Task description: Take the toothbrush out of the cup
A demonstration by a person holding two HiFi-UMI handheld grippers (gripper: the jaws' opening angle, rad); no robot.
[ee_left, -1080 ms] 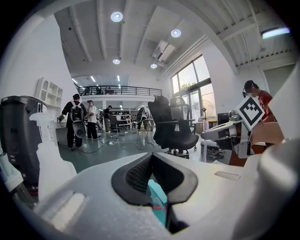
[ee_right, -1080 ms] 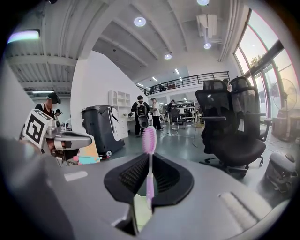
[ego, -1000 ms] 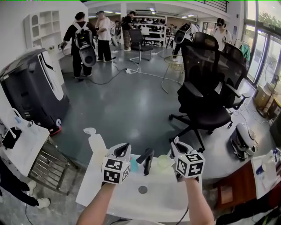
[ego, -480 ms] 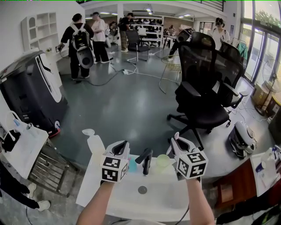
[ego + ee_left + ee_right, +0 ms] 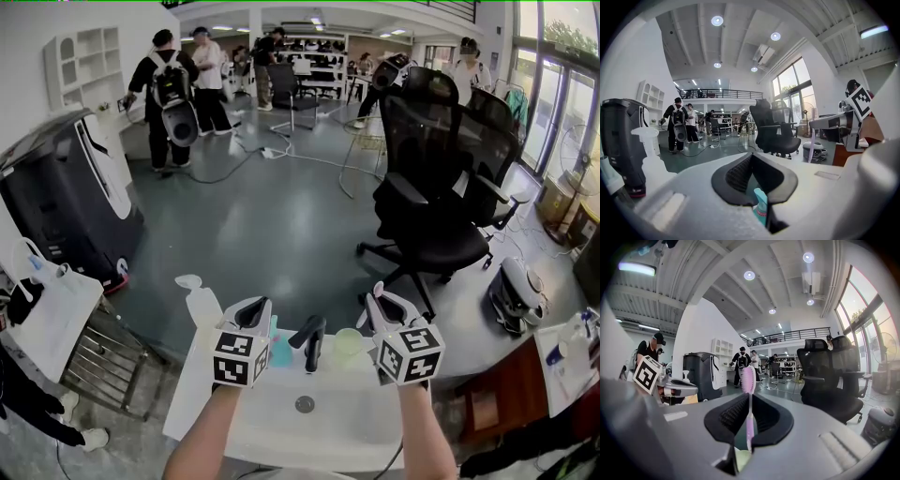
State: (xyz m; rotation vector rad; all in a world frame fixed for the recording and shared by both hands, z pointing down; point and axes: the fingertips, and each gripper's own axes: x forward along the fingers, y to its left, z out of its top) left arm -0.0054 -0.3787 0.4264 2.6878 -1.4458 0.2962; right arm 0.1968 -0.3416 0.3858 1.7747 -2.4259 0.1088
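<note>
Right hand-held gripper (image 5: 749, 401) is clamped on the pink toothbrush (image 5: 748, 380) handle. It holds the brush upright, head above the jaws, probably to draw it straight out of the green cup (image 5: 740, 459) just below. Left hand-held gripper (image 5: 751, 164) is closed and empty, with a teal cup (image 5: 761, 208) beneath.

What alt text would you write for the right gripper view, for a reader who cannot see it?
The right gripper has its black jaws shut on a lilac toothbrush that stands upright, bristle head on top, with a pale green cup just below. Beyond are a black office chair at right and the left gripper at left.
</note>
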